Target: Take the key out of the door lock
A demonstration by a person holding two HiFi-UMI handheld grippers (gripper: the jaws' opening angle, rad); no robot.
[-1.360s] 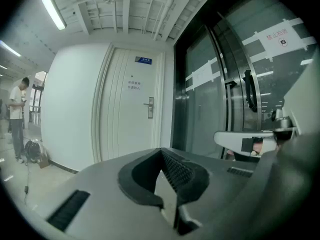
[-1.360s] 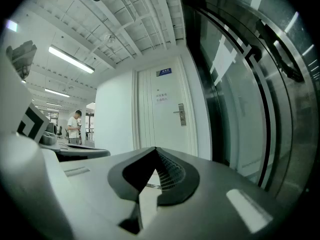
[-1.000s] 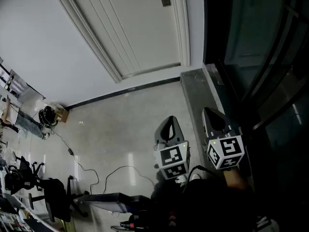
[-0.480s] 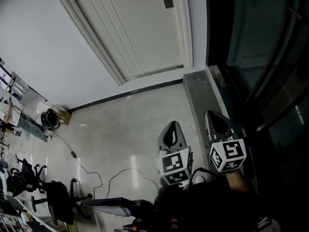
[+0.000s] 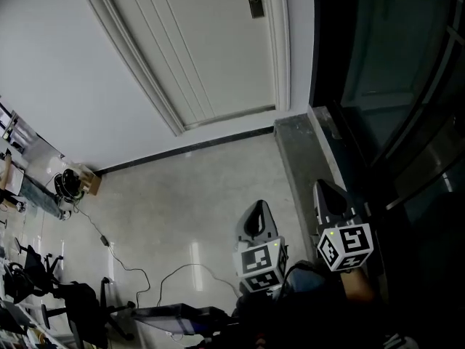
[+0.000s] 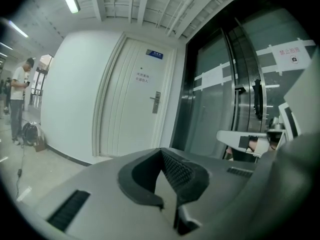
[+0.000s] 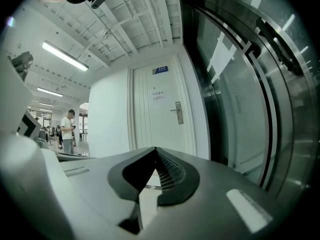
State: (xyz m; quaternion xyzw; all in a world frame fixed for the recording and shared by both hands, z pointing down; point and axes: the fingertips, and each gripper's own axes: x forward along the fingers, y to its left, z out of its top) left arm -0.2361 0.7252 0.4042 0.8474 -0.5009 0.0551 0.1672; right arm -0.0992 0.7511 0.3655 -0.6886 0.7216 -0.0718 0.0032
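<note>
White door (image 5: 211,42), lock (image 5: 254,0) at frame top | left gripper (image 5: 256,209), right gripper (image 5: 325,191) lower right | jaws closed, empty

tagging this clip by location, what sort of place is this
Probably an office or lab corridor: a white panelled door with a small blue sign, a dark glass partition wall beside it, and black office chairs on the glossy pale tiled floor.

Open floor (image 5: 203,187) runs ahead to door (image 5: 211,42). Glass wall (image 5: 385,71) close on right. Cable (image 5: 116,247), chairs (image 5: 80,297) low left, off path.
</note>
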